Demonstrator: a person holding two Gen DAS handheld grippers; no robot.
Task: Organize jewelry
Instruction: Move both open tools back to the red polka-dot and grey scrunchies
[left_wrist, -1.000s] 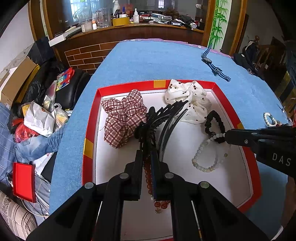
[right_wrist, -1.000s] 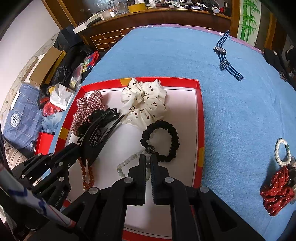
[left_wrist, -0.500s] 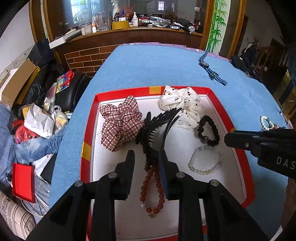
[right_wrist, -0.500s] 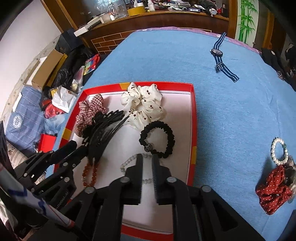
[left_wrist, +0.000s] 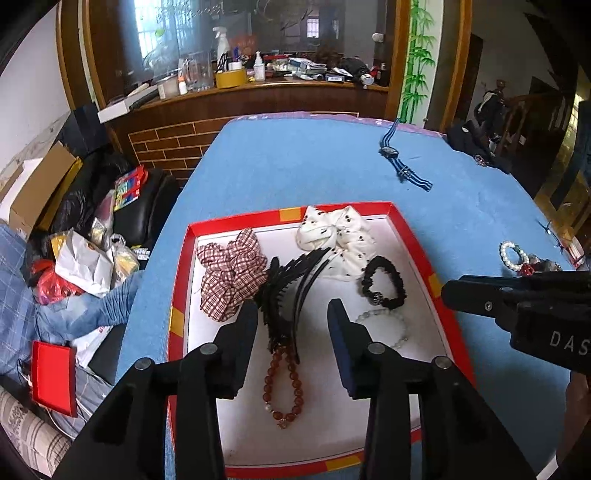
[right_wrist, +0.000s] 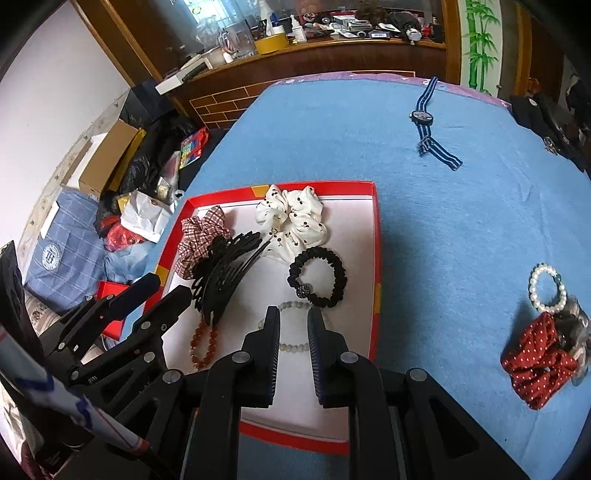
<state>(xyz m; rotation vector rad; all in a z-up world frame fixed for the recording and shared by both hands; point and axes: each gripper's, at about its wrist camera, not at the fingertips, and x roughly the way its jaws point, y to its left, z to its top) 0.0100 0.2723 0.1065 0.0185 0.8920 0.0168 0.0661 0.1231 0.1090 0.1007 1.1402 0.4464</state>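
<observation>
A red-rimmed white tray (left_wrist: 177, 295) (right_wrist: 376, 258) holds a plaid scrunchie (left_wrist: 231, 271), a white dotted scrunchie (left_wrist: 336, 232), a black comb clip (left_wrist: 286, 291) (right_wrist: 221, 269), a black hair tie (left_wrist: 382, 282) (right_wrist: 317, 277), a pale bead bracelet (left_wrist: 384, 325) (right_wrist: 291, 328) and a brown bead bracelet (left_wrist: 282, 387) (right_wrist: 203, 343). My left gripper (left_wrist: 291, 314) is open and empty above the clip and brown beads. My right gripper (right_wrist: 293, 317) is open and empty over the pale bracelet.
On the blue cloth outside the tray lie a striped-strap watch (right_wrist: 424, 122) (left_wrist: 399, 158), a white pearl bracelet (right_wrist: 546, 284) (left_wrist: 513, 254) and a red dotted scrunchie (right_wrist: 539, 362). Bags and boxes clutter the floor to the left (left_wrist: 74, 258). A wooden counter (left_wrist: 258, 96) stands behind.
Both grippers have opened and pulled back from the tray. The left let go of the black comb clip, which now lies on the tray; the right released the pale bracelet.
</observation>
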